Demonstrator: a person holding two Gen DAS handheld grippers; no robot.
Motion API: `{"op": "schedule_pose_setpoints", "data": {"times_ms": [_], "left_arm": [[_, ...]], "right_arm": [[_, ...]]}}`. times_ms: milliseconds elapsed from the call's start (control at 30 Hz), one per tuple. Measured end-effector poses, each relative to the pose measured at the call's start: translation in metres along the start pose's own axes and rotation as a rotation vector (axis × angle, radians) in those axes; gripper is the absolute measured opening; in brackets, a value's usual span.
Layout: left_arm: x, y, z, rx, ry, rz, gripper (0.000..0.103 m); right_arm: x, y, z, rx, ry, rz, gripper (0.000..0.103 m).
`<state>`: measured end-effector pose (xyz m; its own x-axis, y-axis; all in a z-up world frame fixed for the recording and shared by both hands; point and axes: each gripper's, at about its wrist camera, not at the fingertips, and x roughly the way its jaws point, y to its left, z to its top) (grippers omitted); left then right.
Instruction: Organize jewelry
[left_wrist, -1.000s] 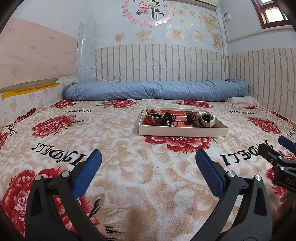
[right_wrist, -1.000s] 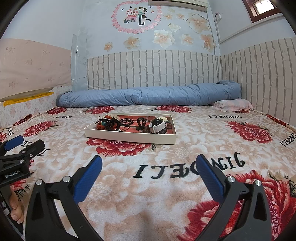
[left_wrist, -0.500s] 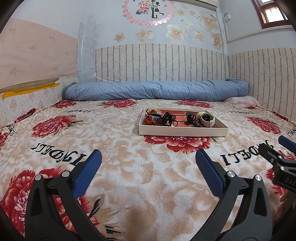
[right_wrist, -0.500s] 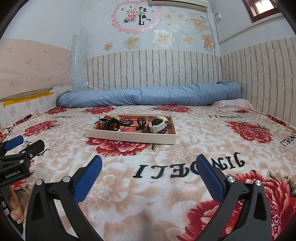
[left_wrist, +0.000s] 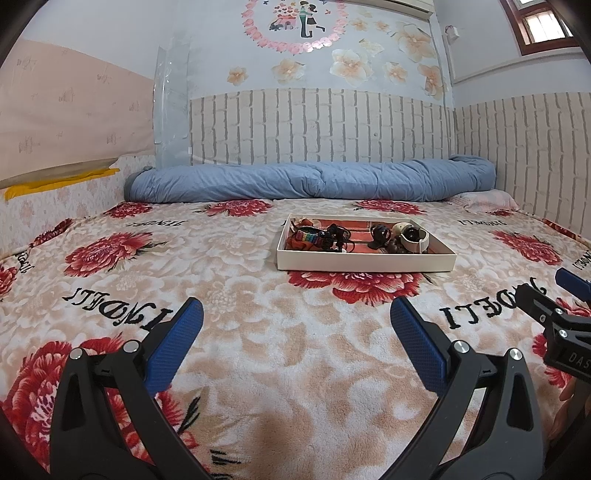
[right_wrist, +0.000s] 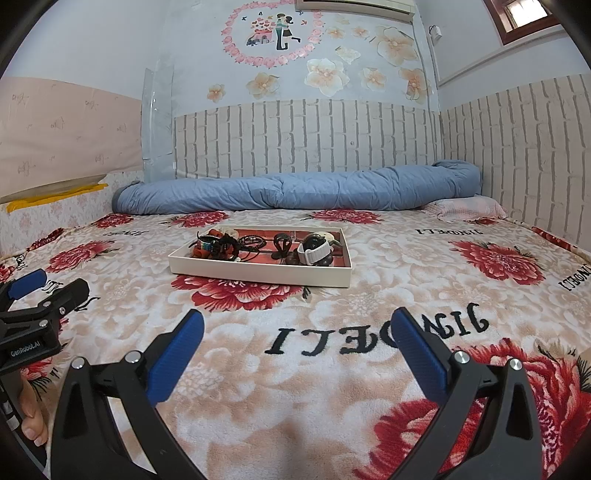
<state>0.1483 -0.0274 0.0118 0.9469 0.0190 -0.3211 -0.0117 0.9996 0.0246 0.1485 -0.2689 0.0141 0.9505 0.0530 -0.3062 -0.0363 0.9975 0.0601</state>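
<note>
Currently, tray (left_wrist: 364, 261): mid-bed, long axis running left-right, well ahead of both grippers.
Contents: jewelry (right_wrist: 258, 243), white watch (right_wrist: 314, 253).
Left gripper (left_wrist: 295, 325): spread, empty.
Right gripper (right_wrist: 297, 326): spread, empty.
Right view only: thumb (right_wrist: 31, 417) on left handle.

bed (left_wrist: 258, 350): carries everything
tray (left_wrist: 364, 261): on the bed, near its middle, well short of the far edge
jewelry (left_wrist: 332, 238): in the tray, spread from its left end to its right end
rolled quilt (left_wrist: 310, 182): along the bed's far edge, behind the tray
pillow (left_wrist: 487, 201): at the bed's far right corner
</note>
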Motion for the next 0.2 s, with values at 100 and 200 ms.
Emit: {"op": "schedule_pose_setpoints", "data": {"times_ms": [100, 200], "left_arm": [[-0.0003, -0.0007, 0.0002, 0.000, 0.001, -0.001, 0.098], [-0.0004, -0.0003, 0.0001, 0.000, 0.000, -0.001, 0.098]], "right_arm": [[-0.0002, -0.0001, 0.0000, 0.001, -0.001, 0.000, 0.099], [-0.0002, -0.0003, -0.0002, -0.001, 0.000, 0.000, 0.099]]}}
